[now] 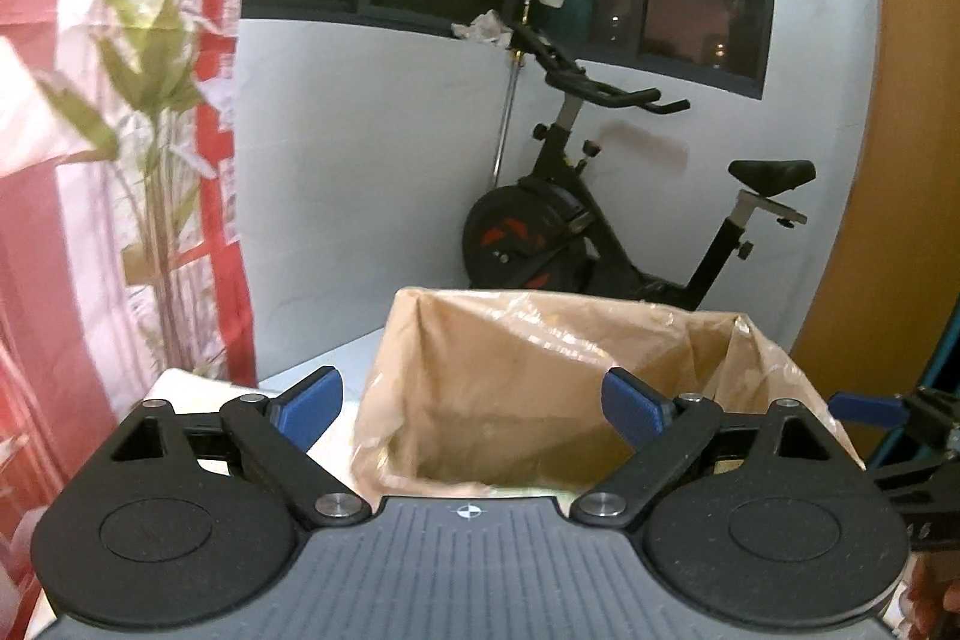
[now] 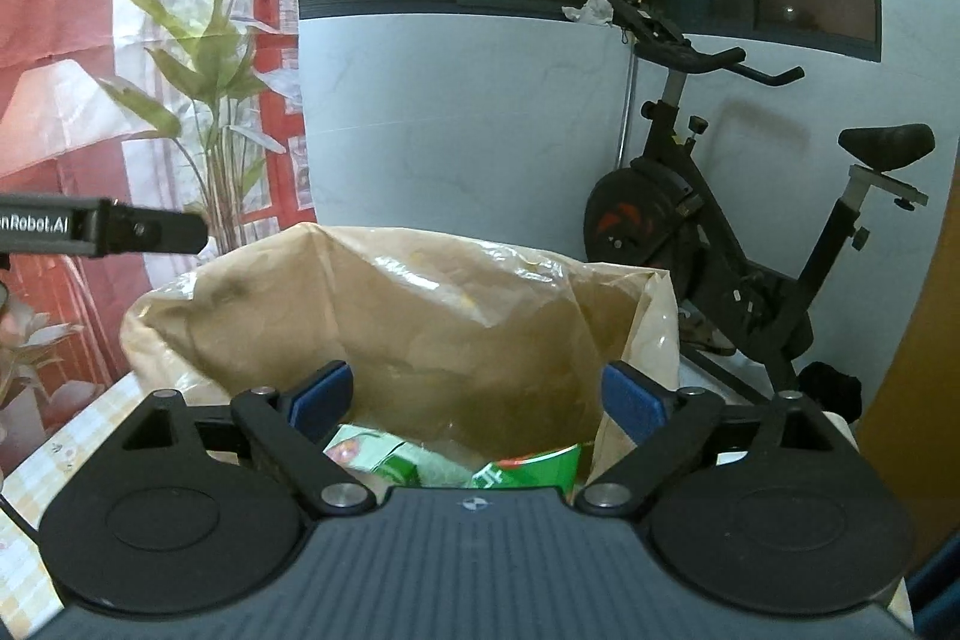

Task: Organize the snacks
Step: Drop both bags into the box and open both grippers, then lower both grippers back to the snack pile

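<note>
An open brown bag (image 1: 540,370) with a glossy plastic lining stands on the table, right in front of both grippers; it also shows in the right wrist view (image 2: 420,316). My left gripper (image 1: 474,409) is open and empty, over the bag's near rim. My right gripper (image 2: 480,400) is open and empty, above the bag's mouth. Green snack packets (image 2: 456,466) lie inside the bag, just below the right gripper. The right gripper's fingertip (image 1: 864,409) shows at the right edge of the left wrist view. The left gripper's side (image 2: 120,226) shows in the right wrist view.
A black exercise bike (image 1: 600,220) stands behind the bag against the white wall. A leafy plant (image 2: 204,70) and red-and-white curtain (image 1: 60,160) are to the left. The table has a pale checked cloth (image 2: 54,460). An orange wall (image 1: 900,220) is on the right.
</note>
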`<state>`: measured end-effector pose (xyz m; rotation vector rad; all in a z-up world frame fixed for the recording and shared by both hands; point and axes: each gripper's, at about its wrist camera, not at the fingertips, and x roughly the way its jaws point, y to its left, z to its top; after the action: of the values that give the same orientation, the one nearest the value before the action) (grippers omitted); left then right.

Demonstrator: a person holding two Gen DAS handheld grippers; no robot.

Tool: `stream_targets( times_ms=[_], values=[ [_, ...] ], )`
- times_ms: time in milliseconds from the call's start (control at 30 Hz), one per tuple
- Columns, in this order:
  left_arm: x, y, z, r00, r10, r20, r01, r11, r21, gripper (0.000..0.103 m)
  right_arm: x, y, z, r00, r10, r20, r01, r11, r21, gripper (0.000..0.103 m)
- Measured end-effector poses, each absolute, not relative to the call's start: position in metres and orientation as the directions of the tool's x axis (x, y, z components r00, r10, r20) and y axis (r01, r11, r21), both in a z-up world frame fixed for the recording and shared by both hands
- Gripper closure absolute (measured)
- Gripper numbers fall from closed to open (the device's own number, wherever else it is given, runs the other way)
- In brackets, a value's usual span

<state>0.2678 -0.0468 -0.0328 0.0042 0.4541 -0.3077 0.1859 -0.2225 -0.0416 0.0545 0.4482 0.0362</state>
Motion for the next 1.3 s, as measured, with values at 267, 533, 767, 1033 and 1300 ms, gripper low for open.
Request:
stream_targets(
  times_ms=[267,533,767,1033,1300],
  values=[
    [0.239,-0.032,-0.037,0.857,-0.251,-0.450,0.257,0.965,-0.049,0.009,0.159,-0.223,-0.045,0.898,0.072,-0.435,-0.034,0.995,0.095,0.011],
    [0.215,-0.021,-0.046,0.861,-0.229,-0.455,0.235,0.971,-0.043,0.010,0.136,-0.227,-0.051,0.898,0.095,-0.429,-0.040,0.990,0.135,0.011],
    [0.188,-0.007,-0.063,0.854,-0.245,-0.460,0.238,0.968,-0.075,0.012,0.116,-0.223,-0.061,0.903,0.126,-0.411,-0.063,0.984,0.165,0.007],
    [0.168,0.009,-0.093,0.845,-0.224,-0.485,0.189,0.975,-0.120,0.015,0.093,-0.197,-0.081,0.905,0.145,-0.400,-0.107,0.988,0.115,0.000],
    [0.156,0.015,-0.126,0.817,-0.197,-0.541,0.153,0.980,-0.125,0.016,0.080,-0.184,-0.114,0.870,0.174,-0.460,-0.131,0.984,0.124,0.000]
  ],
)
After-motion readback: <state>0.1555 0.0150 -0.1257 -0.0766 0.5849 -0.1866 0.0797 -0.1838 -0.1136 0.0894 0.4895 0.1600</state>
